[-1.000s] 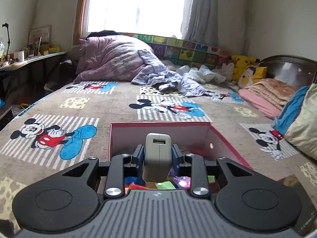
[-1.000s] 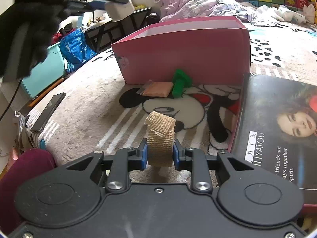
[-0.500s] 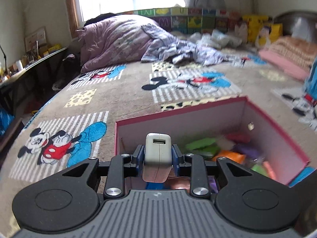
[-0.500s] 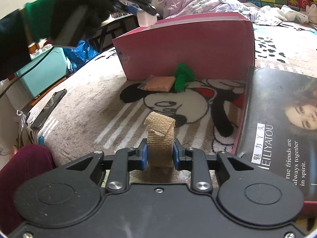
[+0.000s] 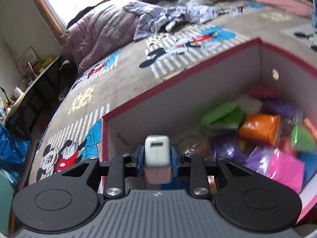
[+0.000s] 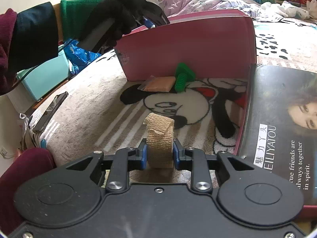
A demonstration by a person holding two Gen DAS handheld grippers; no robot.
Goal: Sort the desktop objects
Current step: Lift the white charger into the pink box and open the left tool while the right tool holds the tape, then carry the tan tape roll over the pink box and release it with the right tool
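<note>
My left gripper [image 5: 157,156] is shut on a white USB charger [image 5: 157,151] and tilts down over the near left corner of the pink box [image 5: 190,73], which holds several coloured packets [image 5: 259,129]. My right gripper [image 6: 160,154] is shut on a tan bandage roll [image 6: 159,138], low over the Mickey blanket. In the right wrist view the pink box [image 6: 188,47] stands ahead, with the left gripper [image 6: 150,22] dipping over its left rim. A tan packet [image 6: 158,83] and a green plastic bolt [image 6: 181,77] lie against the box's front wall.
A magazine [image 6: 281,123] lies to the right of the right gripper. A black phone [image 6: 48,111] lies at the blanket's left edge, beside a teal bin [image 6: 45,75]. A rumpled purple quilt [image 5: 111,31] lies beyond the box.
My left gripper has moved forward and tilted down over the box with the charger; the box's inside now fills the view. My right gripper has held nearly still with the roll.
</note>
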